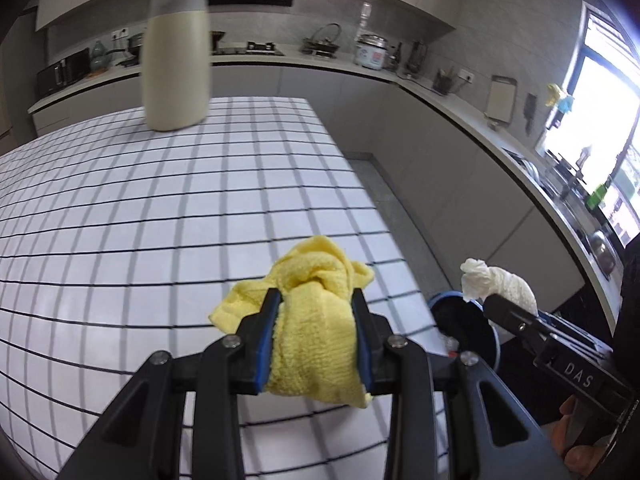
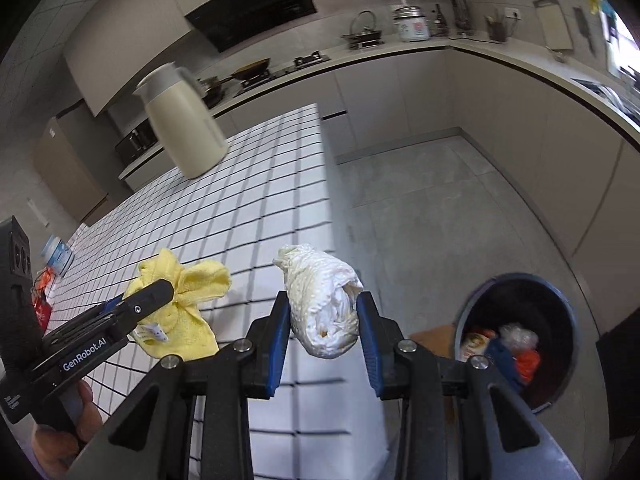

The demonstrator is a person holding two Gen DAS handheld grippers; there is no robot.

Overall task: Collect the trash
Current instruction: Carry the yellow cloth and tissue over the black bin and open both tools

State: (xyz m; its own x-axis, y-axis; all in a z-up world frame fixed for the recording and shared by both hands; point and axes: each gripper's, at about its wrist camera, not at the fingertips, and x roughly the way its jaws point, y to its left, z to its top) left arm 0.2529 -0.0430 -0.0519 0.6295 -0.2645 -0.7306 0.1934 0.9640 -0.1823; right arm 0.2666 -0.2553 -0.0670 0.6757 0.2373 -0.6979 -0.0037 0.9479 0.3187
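My left gripper [image 1: 316, 300] is shut on a yellow cloth [image 1: 316, 320], held above the white tiled table [image 1: 180, 208]; the cloth also shows in the right wrist view [image 2: 180, 300]. My right gripper [image 2: 324, 300] is shut on a crumpled white paper wad [image 2: 324, 300], held over the table's right edge; the wad also shows in the left wrist view [image 1: 500, 286]. A round dark trash bin [image 2: 516, 276] with several pieces of trash inside stands on the floor, right of and below the wad. It also shows in the left wrist view [image 1: 468, 320], partly hidden.
A cream thermos jug [image 1: 176, 60] stands at the far end of the table, also in the right wrist view [image 2: 180, 120]. A small tub [image 2: 58, 254] and red packets [image 2: 42, 308] lie at the table's left. Kitchen counters [image 1: 460, 108] run along the back and right.
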